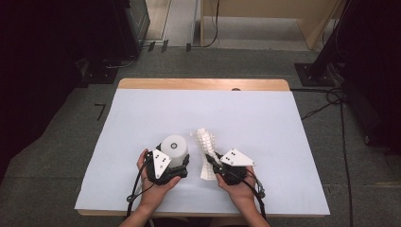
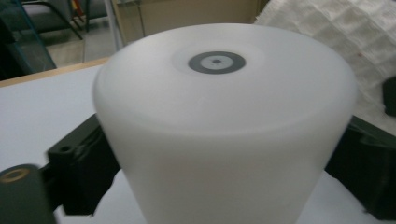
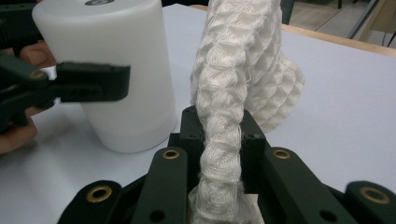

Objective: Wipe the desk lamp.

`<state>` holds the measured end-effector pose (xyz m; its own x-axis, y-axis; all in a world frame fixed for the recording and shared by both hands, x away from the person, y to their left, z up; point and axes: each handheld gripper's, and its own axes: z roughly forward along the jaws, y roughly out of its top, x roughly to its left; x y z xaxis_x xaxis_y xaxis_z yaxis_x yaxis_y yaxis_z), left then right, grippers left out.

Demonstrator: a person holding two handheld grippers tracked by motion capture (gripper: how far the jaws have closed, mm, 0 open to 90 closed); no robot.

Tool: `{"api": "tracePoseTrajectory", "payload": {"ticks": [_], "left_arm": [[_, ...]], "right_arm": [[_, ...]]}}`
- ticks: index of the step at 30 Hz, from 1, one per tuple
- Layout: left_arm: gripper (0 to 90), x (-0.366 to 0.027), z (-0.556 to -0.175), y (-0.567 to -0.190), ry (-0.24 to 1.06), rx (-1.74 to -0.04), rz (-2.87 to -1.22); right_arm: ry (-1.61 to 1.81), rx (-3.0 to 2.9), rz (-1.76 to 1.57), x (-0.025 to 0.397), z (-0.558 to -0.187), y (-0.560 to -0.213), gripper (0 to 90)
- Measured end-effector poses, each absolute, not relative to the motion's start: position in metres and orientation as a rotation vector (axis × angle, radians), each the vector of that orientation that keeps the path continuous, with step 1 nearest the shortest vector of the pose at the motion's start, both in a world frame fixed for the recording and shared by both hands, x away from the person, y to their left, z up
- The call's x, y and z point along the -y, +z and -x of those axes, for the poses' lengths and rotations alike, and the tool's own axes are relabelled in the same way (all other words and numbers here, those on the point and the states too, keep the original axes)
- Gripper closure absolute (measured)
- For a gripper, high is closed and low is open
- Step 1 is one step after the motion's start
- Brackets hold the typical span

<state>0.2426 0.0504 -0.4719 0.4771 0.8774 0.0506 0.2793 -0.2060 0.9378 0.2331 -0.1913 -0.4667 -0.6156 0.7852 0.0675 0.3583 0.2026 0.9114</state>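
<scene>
White table [image 1: 265, 123], near edge: we hold two things.
Our left gripper [image 1: 176, 166] clamps the white cup [image 1: 174, 149]; our right gripper [image 1: 213, 163] pinches the twisted cloth [image 1: 204, 144].

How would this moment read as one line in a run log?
left gripper: shut on white cup | right gripper: shut on white cloth | both on table

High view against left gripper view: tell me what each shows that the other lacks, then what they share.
High view alone: both hands, the left gripper clamped on the white cup, the right gripper shut on the white cloth, and the whole white table with floor and cables around it.
Left gripper view alone: the grey ring mark on the cup's upturned base, seen sharply, and black jaws pressing both sides of the cup.
Shared: the cup, the cloth, the table top.
</scene>
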Motion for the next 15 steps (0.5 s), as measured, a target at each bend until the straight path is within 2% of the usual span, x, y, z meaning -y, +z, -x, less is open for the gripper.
{"api": "tracePoseTrajectory", "payload": {"ticks": [10, 15], "left_arm": [[8.7, -0.064, -0.249, -0.467, 0.615, -0.914, -1.723], [8.8, -0.071, -0.248, -0.457, 0.491, -0.833, -1.676]], "right_arm": [[1.377, -2.122, -1.034, 0.178, -0.231, -0.474, 77.8], [1.37, -2.158, -1.008, 0.169, -0.228, -0.478, 77.8]]}}
